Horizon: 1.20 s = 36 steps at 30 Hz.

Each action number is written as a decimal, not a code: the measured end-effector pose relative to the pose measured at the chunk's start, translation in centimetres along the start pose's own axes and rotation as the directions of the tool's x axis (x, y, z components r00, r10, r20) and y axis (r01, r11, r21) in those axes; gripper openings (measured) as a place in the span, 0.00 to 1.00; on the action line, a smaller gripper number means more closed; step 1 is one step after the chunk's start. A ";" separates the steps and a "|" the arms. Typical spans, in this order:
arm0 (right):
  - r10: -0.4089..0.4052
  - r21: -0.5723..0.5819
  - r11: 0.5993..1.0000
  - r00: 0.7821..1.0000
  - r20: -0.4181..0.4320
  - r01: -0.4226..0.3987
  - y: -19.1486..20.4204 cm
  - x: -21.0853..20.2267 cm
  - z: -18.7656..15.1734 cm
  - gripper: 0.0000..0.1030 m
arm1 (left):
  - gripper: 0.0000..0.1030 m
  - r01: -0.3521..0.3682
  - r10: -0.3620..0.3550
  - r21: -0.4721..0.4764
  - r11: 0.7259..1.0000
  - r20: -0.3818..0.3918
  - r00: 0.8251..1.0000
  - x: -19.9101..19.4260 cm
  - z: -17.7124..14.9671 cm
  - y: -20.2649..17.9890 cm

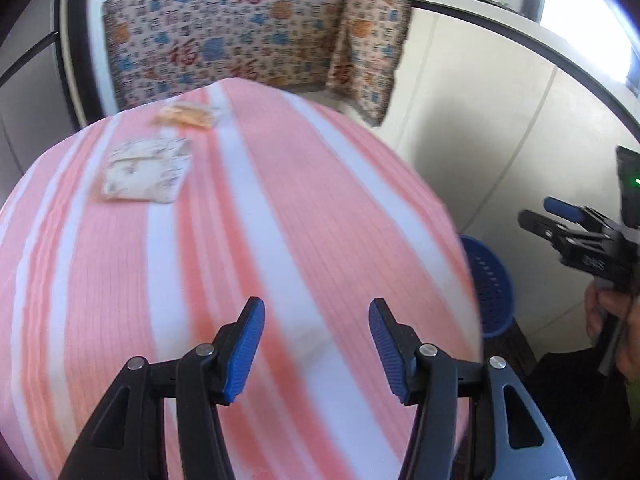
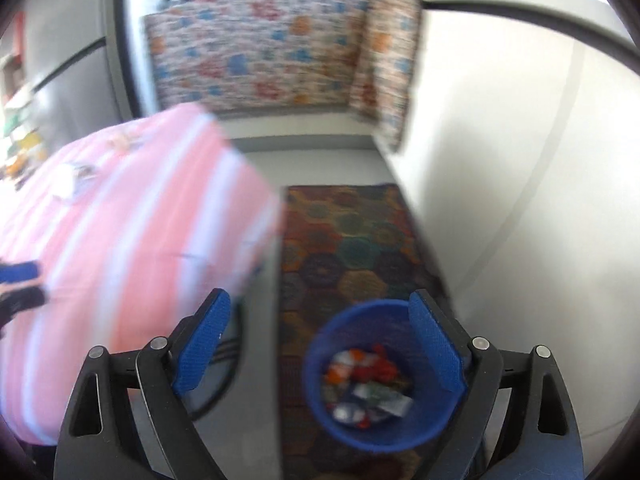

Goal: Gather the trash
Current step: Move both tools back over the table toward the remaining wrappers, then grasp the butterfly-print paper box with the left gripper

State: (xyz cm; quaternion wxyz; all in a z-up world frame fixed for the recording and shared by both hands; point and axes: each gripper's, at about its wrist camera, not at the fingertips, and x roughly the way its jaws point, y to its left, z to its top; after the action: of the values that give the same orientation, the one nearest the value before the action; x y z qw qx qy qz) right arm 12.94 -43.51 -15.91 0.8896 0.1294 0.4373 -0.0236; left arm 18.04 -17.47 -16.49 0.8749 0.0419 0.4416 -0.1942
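Only in the right wrist view: inside of the blue bin (image 2: 384,376), wrappers (image 2: 368,384) heaped at its bottom, on a patterned rug (image 2: 348,240). Right claw (image 2: 320,344) spread wide, empty, above the bin. Left claw (image 1: 316,348) likewise apart, holding nothing, over the striped bench (image 1: 280,200). Far ahead-left: white packet (image 1: 144,172) and orange packet (image 1: 186,115), well apart from it.
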 end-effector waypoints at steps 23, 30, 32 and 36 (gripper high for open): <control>0.156 -0.192 0.968 0.986 -0.059 -0.164 17.3 5.8 -0.9 1.00 | 0.67 -0.210 0.217 -0.220 0.952 0.008 0.976 6.1 7.2 11.6; 0.150 -0.190 0.969 0.987 -0.053 -0.157 17.4 5.7 -1.0 1.00 | 0.69 -0.286 0.291 -0.191 0.939 -0.002 0.957 3.1 4.0 16.8; 0.148 -0.191 0.969 0.988 -0.051 -0.155 17.4 5.7 -1.0 1.00 | 0.69 -0.255 0.263 -0.205 0.945 0.010 0.965 2.0 3.0 18.4; 0.146 -0.189 0.970 0.988 -0.049 -0.152 17.4 5.7 -1.0 1.00 | 0.68 -0.142 0.151 -0.188 0.972 0.033 0.988 0.6 2.7 17.9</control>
State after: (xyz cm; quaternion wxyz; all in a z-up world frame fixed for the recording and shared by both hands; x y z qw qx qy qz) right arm 18.40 -26.07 -17.31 0.8894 0.0759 0.4421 0.0878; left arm 27.16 -1.81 -17.13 0.8971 -0.0117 0.4328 -0.0880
